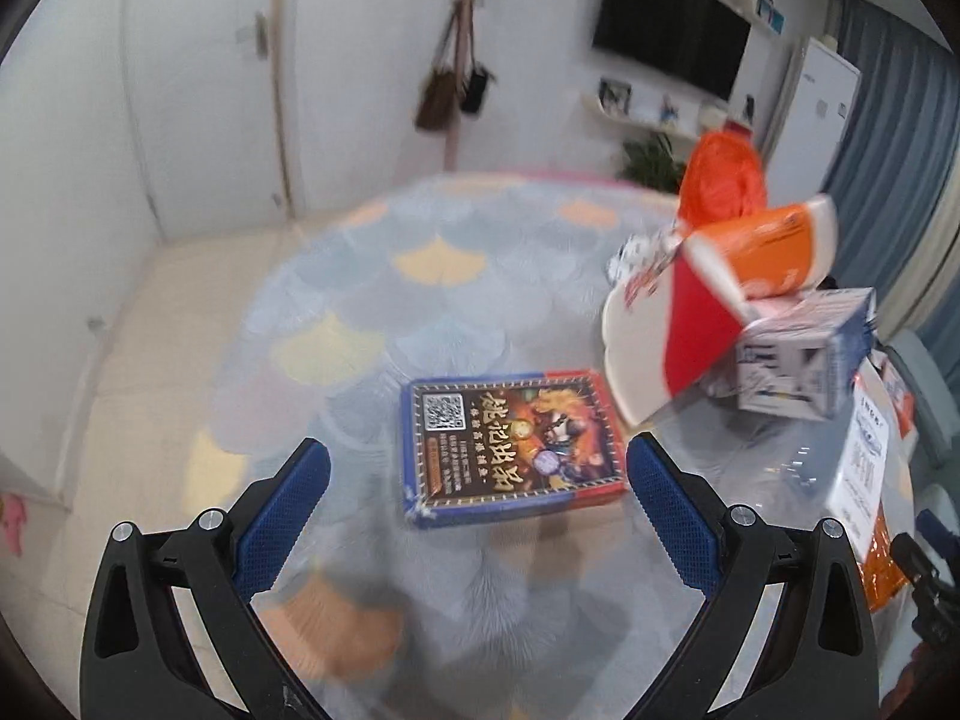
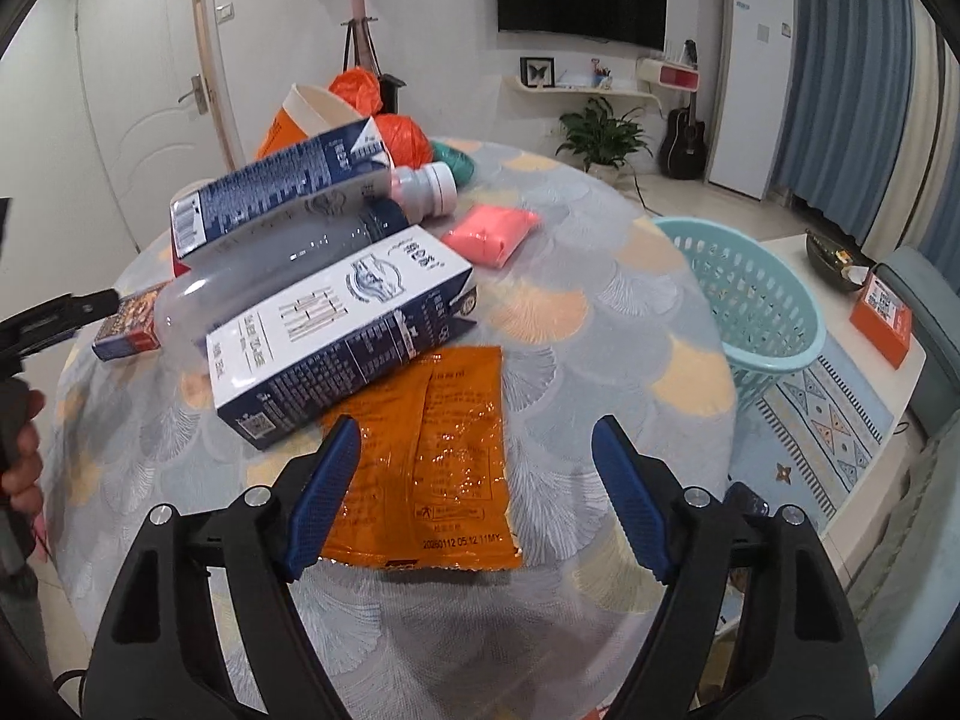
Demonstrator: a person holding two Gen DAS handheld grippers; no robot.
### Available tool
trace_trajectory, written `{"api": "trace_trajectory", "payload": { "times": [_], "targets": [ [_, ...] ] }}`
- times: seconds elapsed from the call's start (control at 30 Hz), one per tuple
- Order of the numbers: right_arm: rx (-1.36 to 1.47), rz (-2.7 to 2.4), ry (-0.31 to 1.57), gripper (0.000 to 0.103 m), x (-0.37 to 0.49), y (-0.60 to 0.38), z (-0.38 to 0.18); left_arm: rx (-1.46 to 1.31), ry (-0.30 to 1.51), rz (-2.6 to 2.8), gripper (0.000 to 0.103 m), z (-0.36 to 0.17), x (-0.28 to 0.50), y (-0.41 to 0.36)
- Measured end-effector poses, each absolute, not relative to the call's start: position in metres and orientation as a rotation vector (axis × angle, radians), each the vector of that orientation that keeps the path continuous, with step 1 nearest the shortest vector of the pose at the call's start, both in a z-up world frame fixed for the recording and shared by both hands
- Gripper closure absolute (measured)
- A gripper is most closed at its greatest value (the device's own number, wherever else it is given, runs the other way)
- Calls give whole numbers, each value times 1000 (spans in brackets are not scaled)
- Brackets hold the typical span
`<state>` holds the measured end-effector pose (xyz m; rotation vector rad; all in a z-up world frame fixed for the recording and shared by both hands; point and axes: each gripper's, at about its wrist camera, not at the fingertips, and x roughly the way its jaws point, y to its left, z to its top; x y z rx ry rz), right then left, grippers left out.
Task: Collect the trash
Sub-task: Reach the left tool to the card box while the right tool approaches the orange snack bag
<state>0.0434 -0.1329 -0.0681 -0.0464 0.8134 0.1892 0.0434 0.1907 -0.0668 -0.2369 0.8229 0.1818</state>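
Note:
My left gripper [image 1: 477, 480] is open, its blue pads either side of a red and blue card box [image 1: 513, 444] lying flat on the round table [image 1: 372, 276]. My right gripper [image 2: 477, 480] is open above a flat orange snack wrapper [image 2: 429, 456]. A white and blue milk carton [image 2: 342, 330] overlaps the wrapper's far end. Behind it lie a clear plastic bottle [image 2: 288, 258], a second carton [image 2: 276, 192], a paper cup [image 2: 312, 111], orange plastic bags [image 2: 402, 132], a pink packet [image 2: 489, 234] and a green wad [image 2: 456, 159]. The card box also shows in the right wrist view [image 2: 129, 324].
A light blue laundry basket [image 2: 750, 294] stands on the floor right of the table. Beyond it is a low white table [image 2: 864, 360] with an orange box [image 2: 882, 318] and a dark bowl [image 2: 831, 255]. In the left wrist view the cup [image 1: 714, 294], a carton [image 1: 798, 354] and an orange bag [image 1: 723, 174] pile up at right.

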Motion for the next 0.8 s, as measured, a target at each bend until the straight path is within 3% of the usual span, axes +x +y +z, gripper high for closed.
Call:
{"api": "trace_trajectory", "payload": {
  "times": [0.23,0.63,0.73,0.8],
  "targets": [
    [-52,181,839,28,50,-135,-73,-315,872,52,33,-73,33,188],
    [-42,192,820,28,52,-140,-73,-256,885,-288,31,-65,-16,134],
    [-28,200,811,27,51,-142,-72,-192,842,-176,17,-57,-13,138],
    [-23,205,809,27,51,-142,-71,-144,830,-90,15,-59,-3,141]
  ]
}}
